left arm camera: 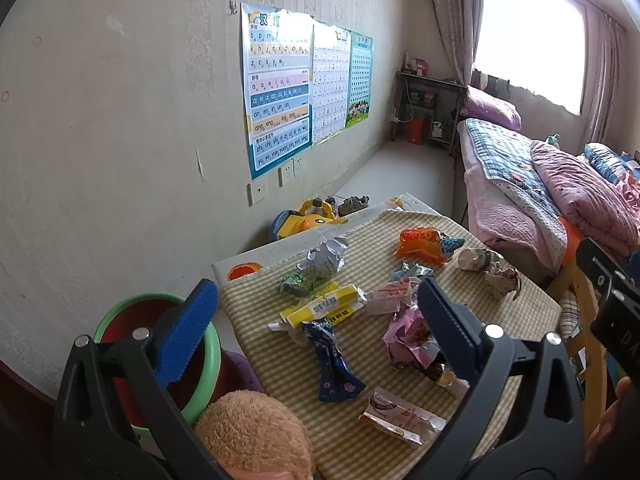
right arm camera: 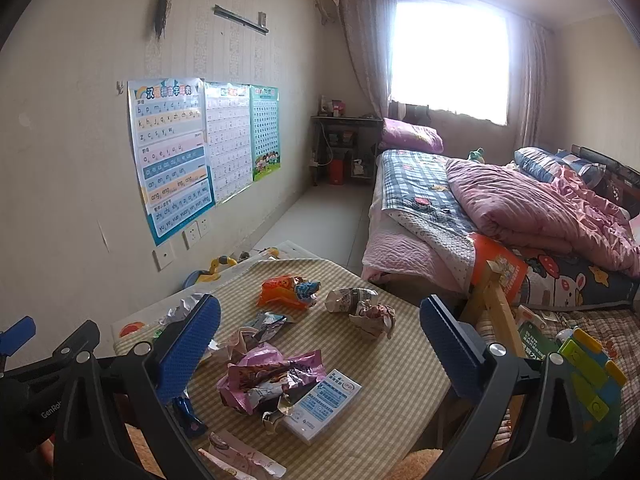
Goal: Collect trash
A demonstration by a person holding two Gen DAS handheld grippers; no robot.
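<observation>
On the checked tablecloth [left arm camera: 280, 360] we see crumpled wrappers scattered: a yellow box [left arm camera: 320, 308], a dark blue wrapper [left arm camera: 332, 364], a pink wrapper [right arm camera: 268, 376], a white-blue carton [right arm camera: 324, 404]. Our left gripper [left arm camera: 316, 336] hangs spread wide above the blue wrapper, empty. Our right gripper [right arm camera: 320, 344] gapes wide over the pink wrapper, holding nothing.

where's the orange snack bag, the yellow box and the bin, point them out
orange snack bag [right arm camera: 280, 292], right wrist view, on its orange front
yellow box [left arm camera: 324, 306], left wrist view, near its barcode
bin [left arm camera: 212, 364], left wrist view, on its green rim
</observation>
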